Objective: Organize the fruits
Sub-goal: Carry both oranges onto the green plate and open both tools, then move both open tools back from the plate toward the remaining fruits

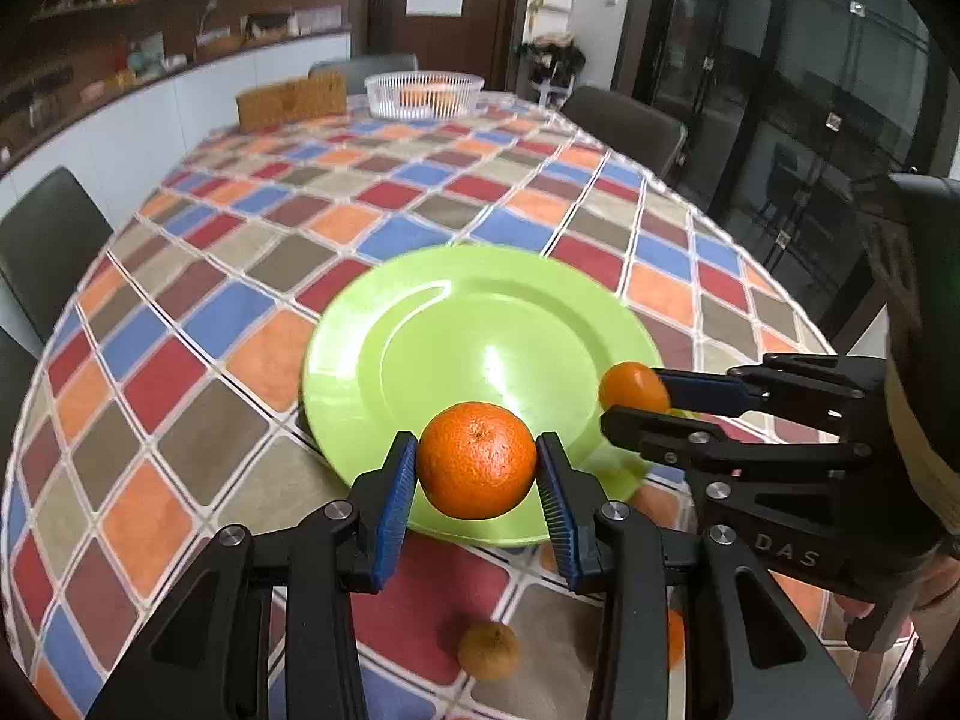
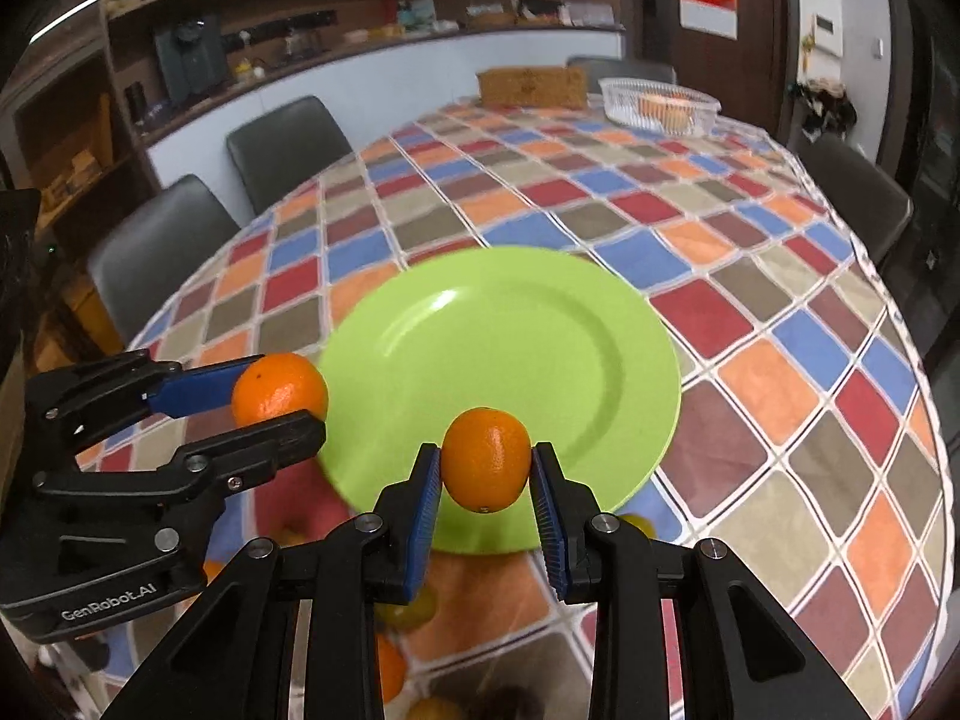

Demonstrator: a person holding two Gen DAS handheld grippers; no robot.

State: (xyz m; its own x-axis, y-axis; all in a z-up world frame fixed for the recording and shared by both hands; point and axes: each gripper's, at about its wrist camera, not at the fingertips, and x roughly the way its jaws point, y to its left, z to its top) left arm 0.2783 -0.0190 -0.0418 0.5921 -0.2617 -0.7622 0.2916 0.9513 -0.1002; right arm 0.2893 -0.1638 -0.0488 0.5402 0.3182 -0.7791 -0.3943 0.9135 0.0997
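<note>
Two oranges are held in the air at the near rim of the green plate (image 1: 480, 324): the left tongs (image 1: 476, 468) pinch the bigger orange (image 1: 476, 459), low centre of the frame, and the right tongs (image 2: 486, 468) pinch the smaller orange (image 2: 486, 459). A brown kiwi (image 1: 488, 650) lies on the checked bench (image 1: 180, 276) below.
</note>
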